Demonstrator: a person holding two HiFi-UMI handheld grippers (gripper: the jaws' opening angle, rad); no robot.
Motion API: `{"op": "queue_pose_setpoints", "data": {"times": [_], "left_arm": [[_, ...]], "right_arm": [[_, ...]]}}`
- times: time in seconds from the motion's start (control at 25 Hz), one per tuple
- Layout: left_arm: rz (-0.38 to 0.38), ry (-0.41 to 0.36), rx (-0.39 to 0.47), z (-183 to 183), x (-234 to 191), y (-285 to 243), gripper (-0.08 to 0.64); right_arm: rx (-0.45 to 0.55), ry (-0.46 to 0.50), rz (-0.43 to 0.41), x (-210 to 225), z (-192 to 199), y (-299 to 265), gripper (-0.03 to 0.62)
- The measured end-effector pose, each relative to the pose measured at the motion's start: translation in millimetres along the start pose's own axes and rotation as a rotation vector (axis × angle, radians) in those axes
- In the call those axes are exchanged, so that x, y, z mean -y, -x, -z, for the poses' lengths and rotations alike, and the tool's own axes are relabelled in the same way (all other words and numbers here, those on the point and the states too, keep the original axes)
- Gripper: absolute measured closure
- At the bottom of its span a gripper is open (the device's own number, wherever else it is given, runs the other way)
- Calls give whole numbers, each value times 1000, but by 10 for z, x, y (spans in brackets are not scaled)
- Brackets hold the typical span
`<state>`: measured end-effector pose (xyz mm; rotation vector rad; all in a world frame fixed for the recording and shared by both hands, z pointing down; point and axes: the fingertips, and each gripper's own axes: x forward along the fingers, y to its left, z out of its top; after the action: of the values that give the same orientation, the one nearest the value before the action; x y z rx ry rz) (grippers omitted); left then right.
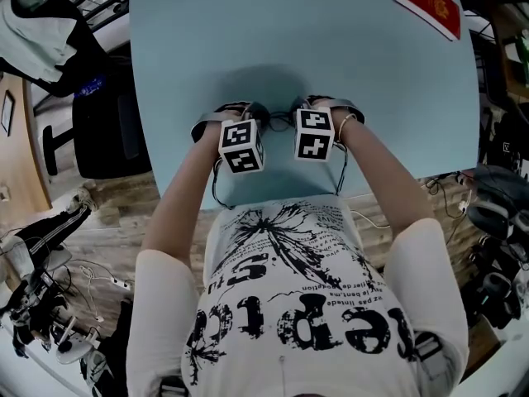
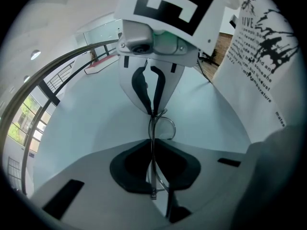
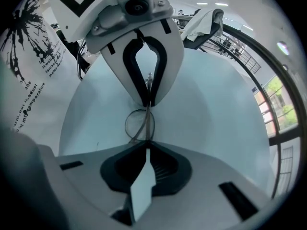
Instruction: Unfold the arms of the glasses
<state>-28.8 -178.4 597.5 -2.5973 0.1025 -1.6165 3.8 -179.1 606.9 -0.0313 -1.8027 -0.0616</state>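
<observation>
Gripping glasses (image 2: 152,128) from both sides over table (image 1: 331,48), near its front edge. L gripper (image 2: 152,143) pinching nearly closed on thin frame wire; R gripper (image 3: 147,145) doing same on wire by a lens. Pointing both steeply down, tips facing, close tog.

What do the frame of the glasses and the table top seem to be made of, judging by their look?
Glasses: probably thin metal wire with a grey, slightly shiny finish; the rim and arm show as fine lines with small bright glints. Table top: a smooth, matte, pale blue surface, perhaps laminate or painted board; it shows no grain and only soft shadows, so the core material stays open.
</observation>
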Motion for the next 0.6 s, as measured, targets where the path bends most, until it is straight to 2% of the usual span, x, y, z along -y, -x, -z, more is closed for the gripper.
{"op": "queue_pose_setpoints", "data": {"times": [0.4,0.6], "left_arm": [[5,30,70,-20,22,189,525],[-25,48,81,18,12,298,525]], "right_arm": [[-20,-1,10,-14,1,30,556],[-34,9,13,-44,11,14,555]]}}
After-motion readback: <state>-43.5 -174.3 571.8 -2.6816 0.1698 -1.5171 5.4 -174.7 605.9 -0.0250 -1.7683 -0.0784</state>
